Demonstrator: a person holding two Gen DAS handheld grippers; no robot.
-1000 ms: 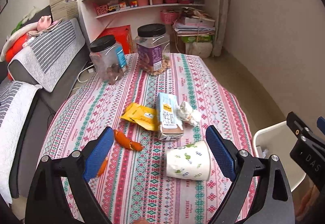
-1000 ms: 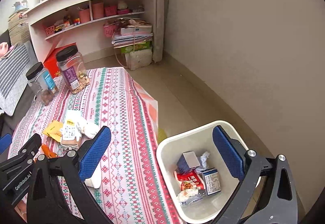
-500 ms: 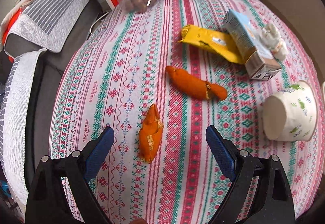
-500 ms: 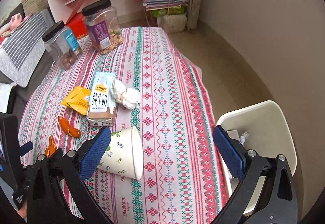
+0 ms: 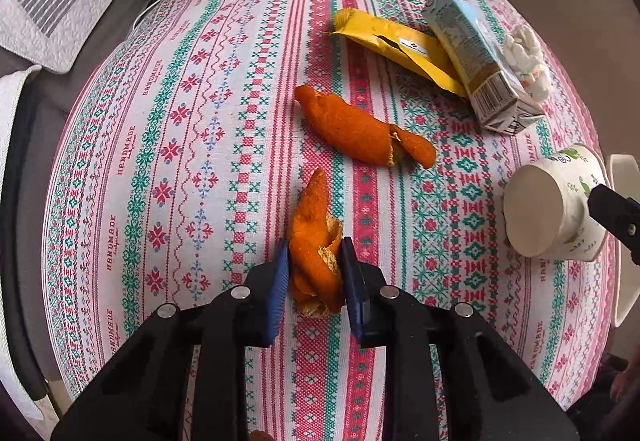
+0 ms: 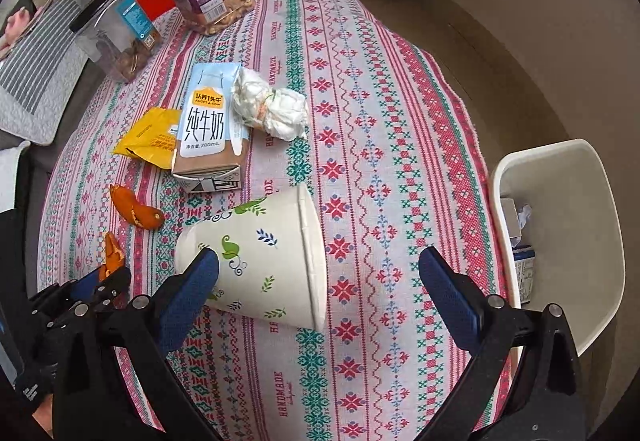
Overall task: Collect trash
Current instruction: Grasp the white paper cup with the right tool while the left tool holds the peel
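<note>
Curled orange peel (image 5: 316,241) sits pinched between closing blue pads, another peel (image 5: 360,129) beyond, paper cup (image 6: 256,261) tipped sideways nearby.

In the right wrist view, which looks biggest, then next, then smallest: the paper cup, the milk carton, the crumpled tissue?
1. paper cup, though it is nearest the camera, which flatters it
2. milk carton
3. crumpled tissue
</note>
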